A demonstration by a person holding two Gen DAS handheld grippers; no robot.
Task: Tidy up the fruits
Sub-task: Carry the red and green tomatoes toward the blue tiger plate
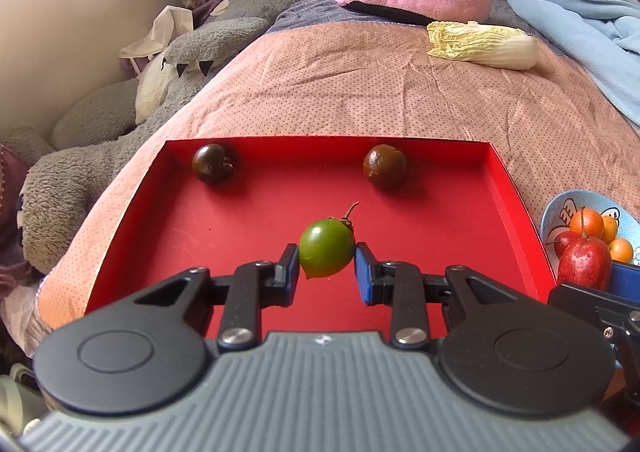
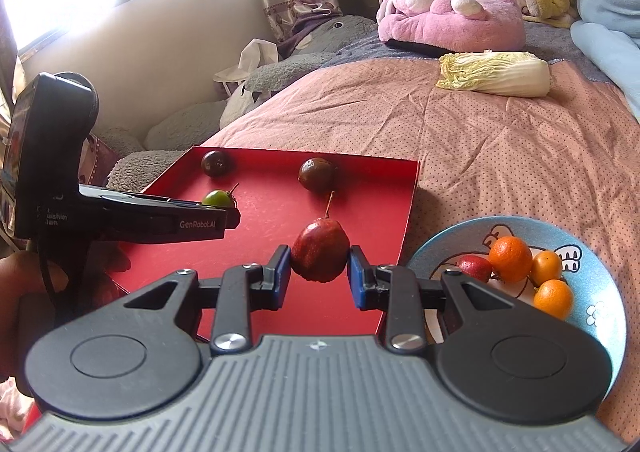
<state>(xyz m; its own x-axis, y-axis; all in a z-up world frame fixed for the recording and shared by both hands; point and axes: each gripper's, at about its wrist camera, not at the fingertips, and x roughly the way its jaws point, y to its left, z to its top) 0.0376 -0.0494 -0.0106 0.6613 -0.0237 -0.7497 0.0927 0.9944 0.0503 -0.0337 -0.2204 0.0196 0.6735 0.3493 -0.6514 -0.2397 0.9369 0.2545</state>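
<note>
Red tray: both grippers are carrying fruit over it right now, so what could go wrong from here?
1. The green tomato and red fruit are round and pinched only at their sides, so either could slip and roll.
2. The red tray sits on soft bedding; pressing down might tip it and send the two dark fruits rolling.
3. The grippers work close together and may collide.

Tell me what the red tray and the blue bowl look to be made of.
Red tray: probably cardboard with a matte finish, judging by its thin, straight, sharply folded walls and dull surface. Blue bowl: likely glazed ceramic, given the glossy surface and printed cartoon pattern, though melamine can't be ruled out.
</note>
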